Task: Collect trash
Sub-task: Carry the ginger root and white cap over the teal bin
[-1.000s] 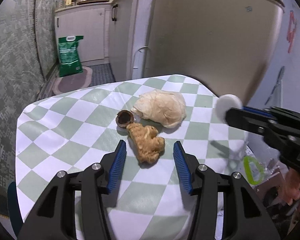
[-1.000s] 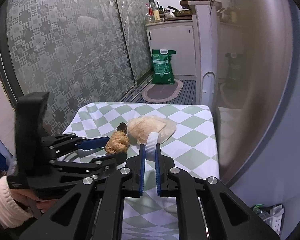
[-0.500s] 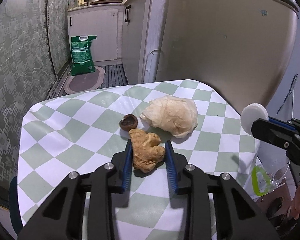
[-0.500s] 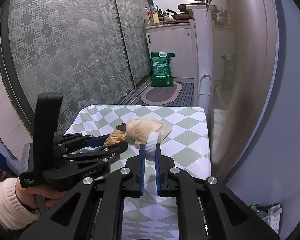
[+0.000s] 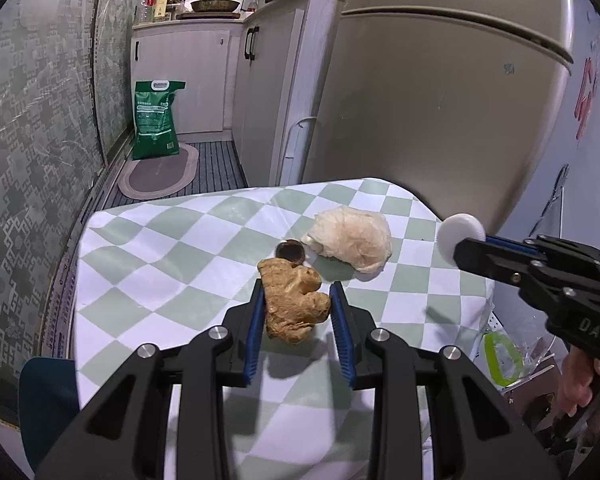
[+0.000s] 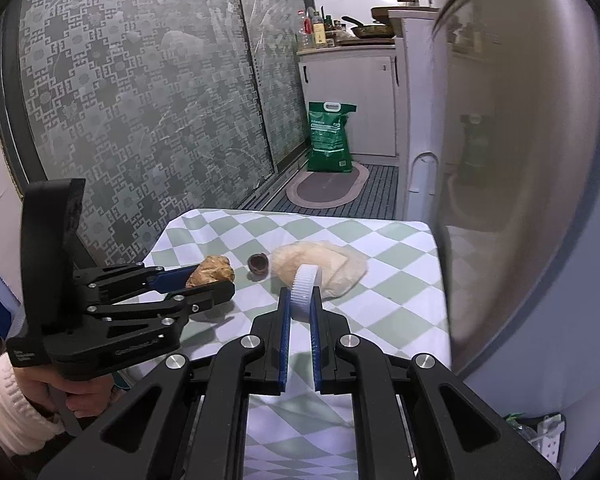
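My left gripper [image 5: 298, 304] is shut on a knobbly brown ginger root [image 5: 294, 303] and holds it just above the green-and-white checked table [image 5: 172, 280]. It also shows in the right wrist view [image 6: 214, 276], with the ginger root [image 6: 211, 271] between its fingers. My right gripper [image 6: 300, 298] is shut on a white ribbed bottle cap [image 6: 306, 286], above the table's right side; the cap [image 5: 460, 236] shows in the left wrist view too. A small dark nut shell [image 5: 290, 251] and a crumpled pale wrapper [image 5: 350, 238] lie on the table.
A beige fridge [image 5: 440, 100] stands right behind the table. A patterned sliding door [image 6: 140, 120] runs along the left. A green sack [image 5: 155, 120] and a mat [image 5: 158, 172] are on the kitchen floor beyond. A bin bag with a green ring [image 5: 500, 358] sits low at the right.
My left gripper closed on the ginger root and lifted it off the table, towards me. My right gripper kept its hold on the cap and rose slightly.
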A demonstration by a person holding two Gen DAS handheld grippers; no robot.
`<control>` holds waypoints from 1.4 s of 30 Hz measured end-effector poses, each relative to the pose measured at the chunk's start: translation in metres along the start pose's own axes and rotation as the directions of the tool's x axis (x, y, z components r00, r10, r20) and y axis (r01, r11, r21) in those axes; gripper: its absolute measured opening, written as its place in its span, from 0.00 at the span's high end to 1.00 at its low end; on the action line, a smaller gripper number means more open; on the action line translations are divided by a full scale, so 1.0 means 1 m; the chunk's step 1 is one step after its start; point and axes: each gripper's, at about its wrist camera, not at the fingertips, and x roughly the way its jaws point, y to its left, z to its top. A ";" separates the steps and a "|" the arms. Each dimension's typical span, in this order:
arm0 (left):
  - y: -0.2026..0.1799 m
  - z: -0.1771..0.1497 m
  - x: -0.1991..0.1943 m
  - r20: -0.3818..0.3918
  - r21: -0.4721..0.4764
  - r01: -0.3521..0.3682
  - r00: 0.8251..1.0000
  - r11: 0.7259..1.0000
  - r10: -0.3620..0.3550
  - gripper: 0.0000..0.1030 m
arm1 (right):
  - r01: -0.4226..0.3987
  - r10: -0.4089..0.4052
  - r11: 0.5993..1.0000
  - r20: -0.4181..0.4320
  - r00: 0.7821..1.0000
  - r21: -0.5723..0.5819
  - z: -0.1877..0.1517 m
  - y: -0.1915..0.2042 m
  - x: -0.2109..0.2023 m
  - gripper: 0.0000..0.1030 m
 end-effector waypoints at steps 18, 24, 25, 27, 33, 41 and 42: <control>0.063 -0.007 -0.045 0.059 -0.045 0.017 0.998 0.999 -0.014 0.67 | -0.038 0.037 0.998 -0.027 0.999 -0.042 0.025 0.052 0.028 0.92; 0.094 -0.015 -0.056 0.053 -0.072 0.005 0.999 0.997 -0.001 0.67 | -0.060 0.059 0.996 -0.022 0.998 -0.061 0.036 0.075 0.035 0.92; 0.099 -0.018 -0.057 0.048 -0.075 0.003 0.999 0.997 0.001 0.67 | -0.066 0.065 0.996 -0.023 0.998 -0.066 0.038 0.081 0.037 0.92; 0.106 -0.024 -0.059 0.039 -0.079 -0.001 0.999 0.997 0.004 0.67 | -0.074 0.072 0.995 -0.026 0.997 -0.071 0.041 0.088 0.040 0.92; 0.133 -0.042 -0.059 0.000 -0.092 -0.021 1.000 0.996 0.021 0.67 | -0.094 0.092 0.992 -0.035 0.995 -0.086 0.050 0.111 0.052 0.92; 0.167 -0.074 -0.052 -0.076 -0.104 -0.055 0.996 0.993 0.047 0.67 | -0.125 0.120 0.987 -0.054 0.991 -0.097 0.059 0.138 0.066 0.92; 0.173 -0.078 -0.051 -0.086 -0.105 -0.062 0.995 0.993 0.053 0.67 | -0.129 0.123 0.987 -0.057 0.991 -0.100 0.060 0.142 0.069 0.92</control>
